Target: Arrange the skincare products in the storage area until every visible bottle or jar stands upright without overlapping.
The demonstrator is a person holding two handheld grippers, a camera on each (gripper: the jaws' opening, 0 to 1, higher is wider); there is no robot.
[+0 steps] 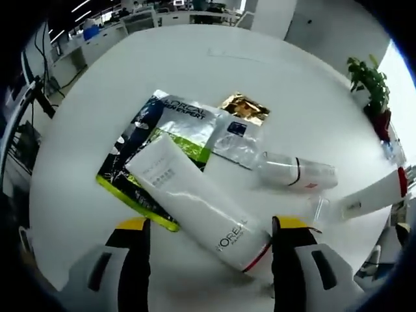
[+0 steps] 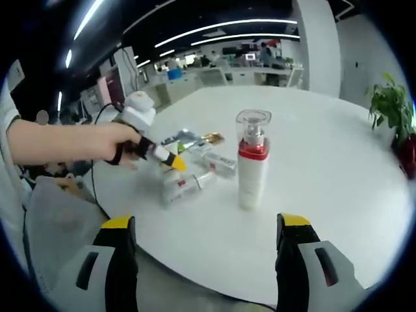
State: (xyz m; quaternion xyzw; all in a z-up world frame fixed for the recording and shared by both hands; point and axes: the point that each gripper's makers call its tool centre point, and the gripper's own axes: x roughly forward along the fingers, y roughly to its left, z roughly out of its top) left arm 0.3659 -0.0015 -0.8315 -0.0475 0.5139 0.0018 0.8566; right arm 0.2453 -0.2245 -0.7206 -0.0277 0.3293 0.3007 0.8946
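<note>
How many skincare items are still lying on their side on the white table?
2: the white tube with a red ring across the green-edged packet, and the clear bottle with a red band beside it. Others may be hidden.

Round white table (image 2: 338, 175), potted plant (image 2: 393, 107), office desks, ceiling light strips.

Counter (image 1: 214, 71): smooth white surface, faint sheen. Tube (image 1: 195, 201): white plastic, satin finish. Sachet (image 1: 159, 149): glossy printed foil, silver with a green edge. Small packet (image 1: 244, 107): crinkled gold foil, reflective. Lying bottle (image 1: 296, 172): frosted translucent plastic. Pump bottle (image 2: 252, 162): white glossy plastic body, clear plastic cap, red band. Gripper fingers (image 1: 133, 260): matt black with yellow tips.
</note>
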